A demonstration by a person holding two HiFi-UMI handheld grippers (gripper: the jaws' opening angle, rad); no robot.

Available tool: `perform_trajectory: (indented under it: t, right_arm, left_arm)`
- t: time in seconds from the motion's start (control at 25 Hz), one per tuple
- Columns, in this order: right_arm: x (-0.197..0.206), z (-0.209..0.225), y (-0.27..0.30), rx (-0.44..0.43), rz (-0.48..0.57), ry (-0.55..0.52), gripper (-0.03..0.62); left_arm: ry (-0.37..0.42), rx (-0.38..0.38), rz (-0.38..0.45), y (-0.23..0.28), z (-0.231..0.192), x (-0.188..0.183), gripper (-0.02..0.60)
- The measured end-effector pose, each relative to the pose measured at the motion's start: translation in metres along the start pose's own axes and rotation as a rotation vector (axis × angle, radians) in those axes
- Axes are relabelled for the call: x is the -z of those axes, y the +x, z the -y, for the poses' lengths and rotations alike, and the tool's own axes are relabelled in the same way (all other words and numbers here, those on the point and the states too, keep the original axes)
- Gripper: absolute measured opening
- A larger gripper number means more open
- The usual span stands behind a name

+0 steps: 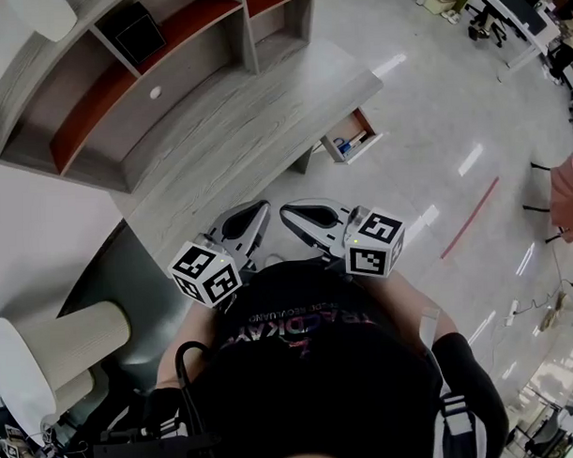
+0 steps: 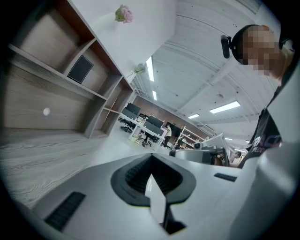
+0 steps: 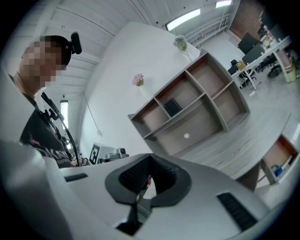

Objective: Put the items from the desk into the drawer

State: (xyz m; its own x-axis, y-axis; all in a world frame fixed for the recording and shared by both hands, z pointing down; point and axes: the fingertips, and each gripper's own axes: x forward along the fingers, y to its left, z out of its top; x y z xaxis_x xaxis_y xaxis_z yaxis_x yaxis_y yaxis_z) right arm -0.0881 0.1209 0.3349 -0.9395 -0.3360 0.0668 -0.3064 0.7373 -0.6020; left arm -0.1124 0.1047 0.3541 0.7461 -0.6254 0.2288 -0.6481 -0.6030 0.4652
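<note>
Holding nothing, the left gripper (image 1: 249, 221) and right gripper (image 1: 310, 218) are both closed. The table (image 1: 255, 121) looks bare and the open drawer (image 1: 351, 137) has things inside, so the job looks almost done.

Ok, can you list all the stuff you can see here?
desk: one, pale grey wood, ahead of the person
shelf unit: one, grey with reddish boards, on the desk's back
black box: one, black, in an upper shelf compartment
drawer: one, reddish inside, open under the desk's right end
pink flower: one, pink, on the white wall above the shelves
red line: one, red, on the floor at right
left tool: one, grey, shut, near the desk's edge
right tool: one, grey, shut, beside the left tool
</note>
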Motion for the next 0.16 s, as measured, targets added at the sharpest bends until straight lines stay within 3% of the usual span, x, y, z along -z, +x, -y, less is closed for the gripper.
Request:
perform_trajectory:
  t: [0.16]
  right_arm:
    - [0.0039,0.0011,0.0003,0.000,-0.002,0.003,0.017]
  left_arm:
    - [-0.001,0.000,-0.004,0.0004,-0.0005,0.0036,0.011]
